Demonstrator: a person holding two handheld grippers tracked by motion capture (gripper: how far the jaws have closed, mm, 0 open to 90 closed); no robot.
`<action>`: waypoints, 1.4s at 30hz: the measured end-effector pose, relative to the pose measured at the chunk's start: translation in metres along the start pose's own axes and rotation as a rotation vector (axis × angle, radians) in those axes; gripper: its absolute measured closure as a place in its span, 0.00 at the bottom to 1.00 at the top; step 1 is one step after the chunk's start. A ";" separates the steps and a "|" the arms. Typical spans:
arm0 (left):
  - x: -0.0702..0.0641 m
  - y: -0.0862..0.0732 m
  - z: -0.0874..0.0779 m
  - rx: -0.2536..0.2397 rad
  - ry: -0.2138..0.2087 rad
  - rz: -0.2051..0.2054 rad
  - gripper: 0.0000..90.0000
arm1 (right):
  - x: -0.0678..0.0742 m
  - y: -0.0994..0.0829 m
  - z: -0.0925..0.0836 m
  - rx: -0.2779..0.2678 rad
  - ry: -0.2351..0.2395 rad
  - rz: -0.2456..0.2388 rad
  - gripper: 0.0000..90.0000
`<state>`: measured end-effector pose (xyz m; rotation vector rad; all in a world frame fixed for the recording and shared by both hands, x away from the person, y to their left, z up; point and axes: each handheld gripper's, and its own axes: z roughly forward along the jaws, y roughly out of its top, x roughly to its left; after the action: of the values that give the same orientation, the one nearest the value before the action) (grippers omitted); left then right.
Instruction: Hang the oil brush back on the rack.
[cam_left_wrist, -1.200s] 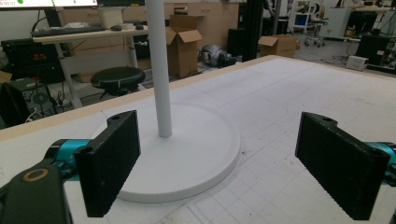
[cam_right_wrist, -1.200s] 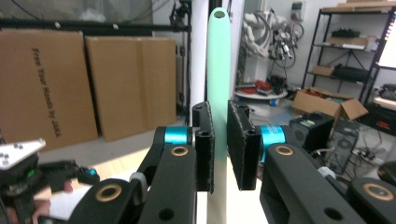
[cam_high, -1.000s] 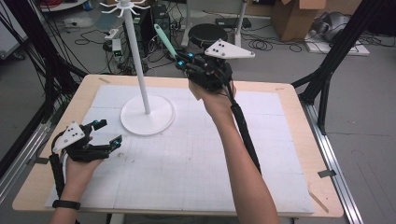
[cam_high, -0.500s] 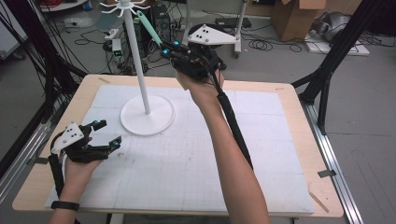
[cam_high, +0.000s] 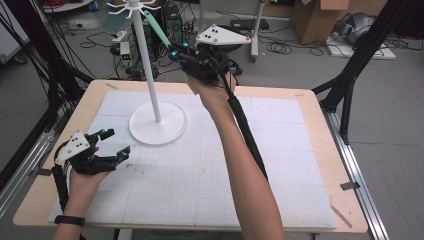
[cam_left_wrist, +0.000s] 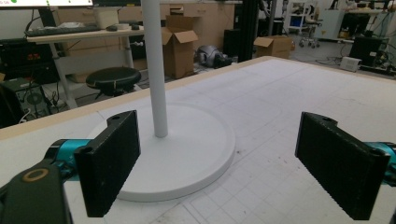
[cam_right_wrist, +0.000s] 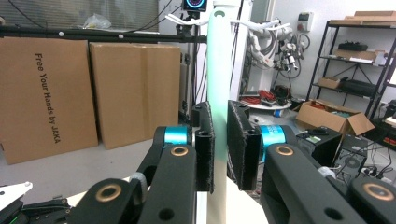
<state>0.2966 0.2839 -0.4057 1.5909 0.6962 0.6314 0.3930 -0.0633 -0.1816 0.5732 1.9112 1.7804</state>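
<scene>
While the left gripper (cam_high: 107, 146) rests low at the lower left of the high view with its jaws spread wide and nothing between them, the right gripper (cam_high: 172, 50) is raised at the upper middle, clamped on a pale green stick (cam_high: 156, 29). The stick slants up to the hooks at the top of the white stand (cam_high: 150, 75), whose round base sits on the table (cam_high: 300, 150).
</scene>
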 end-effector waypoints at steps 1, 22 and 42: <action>0.000 0.000 0.000 -0.003 -0.002 0.000 0.16 | 0.000 0.000 0.001 0.001 -0.003 0.001 0.91; 0.000 0.000 0.000 0.002 -0.009 -0.003 0.16 | -0.003 -0.006 0.030 0.064 -0.003 0.020 0.90; 0.000 -0.001 0.000 0.008 -0.007 0.001 0.16 | -0.008 -0.014 0.023 0.150 -0.016 0.000 0.49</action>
<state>0.2966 0.2844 -0.4065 1.6000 0.6932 0.6243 0.4132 -0.0506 -0.1967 0.6365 2.0460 1.6364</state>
